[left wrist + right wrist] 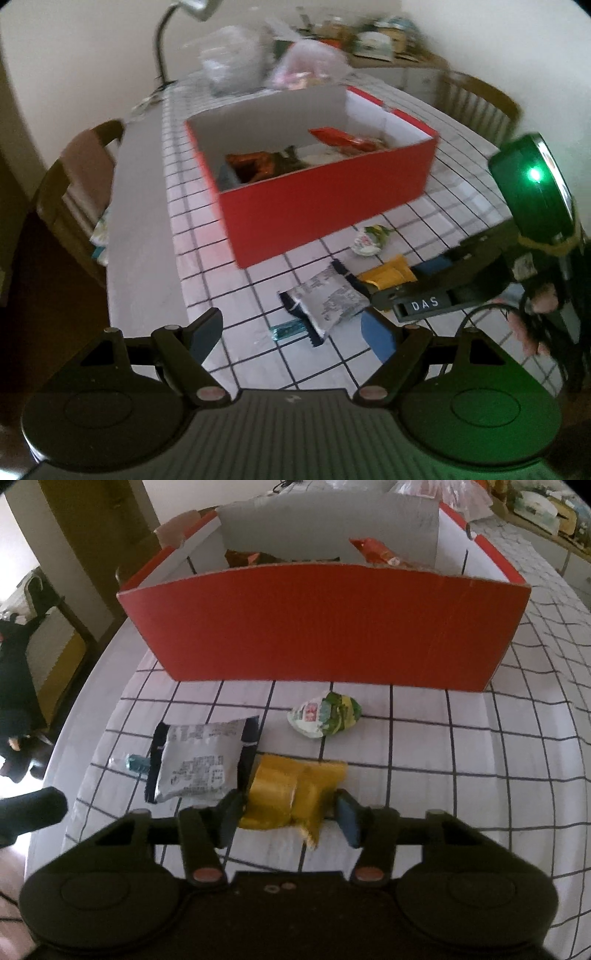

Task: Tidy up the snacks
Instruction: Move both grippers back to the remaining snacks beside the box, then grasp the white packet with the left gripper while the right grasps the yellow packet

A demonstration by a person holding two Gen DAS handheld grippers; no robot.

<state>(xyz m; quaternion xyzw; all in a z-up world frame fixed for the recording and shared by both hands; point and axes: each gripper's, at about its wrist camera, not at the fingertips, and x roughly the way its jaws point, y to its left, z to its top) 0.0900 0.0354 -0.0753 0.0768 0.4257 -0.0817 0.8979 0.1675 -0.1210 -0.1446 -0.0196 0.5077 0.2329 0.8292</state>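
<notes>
Where the grid-patterned tablecloth (424, 746) curves down at the table's near edge, the right gripper (288, 816) is lowered over a yellow snack packet (291, 794), its blue-padded fingers (349, 821) half-closed at the packet's two ends; whether the pads actually press it I cannot tell. Just left of it lies a silver snack pouch (195, 764) with dark sealed ends, one end touching the yellow packet, and a small teal-wrapped candy (136, 763) pokes out from the pouch's far left side. The left gripper (295, 332) hangs spread wide above the cloth with nothing between its fingers, the pouch just ahead of it. A little further on sits a crumpled green-and-white wrapper (325, 716), alone on open cloth. Beyond it the red cardboard box (325, 627) stands with its long wall facing the loose snacks, leaving only a narrow strip of free cloth between them. Inside, orange and brown snack bags (266, 166) are already lying. Open cloth runs along both ends of the box. Wooden chairs (77, 177) flank the table, and behind the box are clear plastic bags (258, 62) and a gooseneck lamp (162, 48).
</notes>
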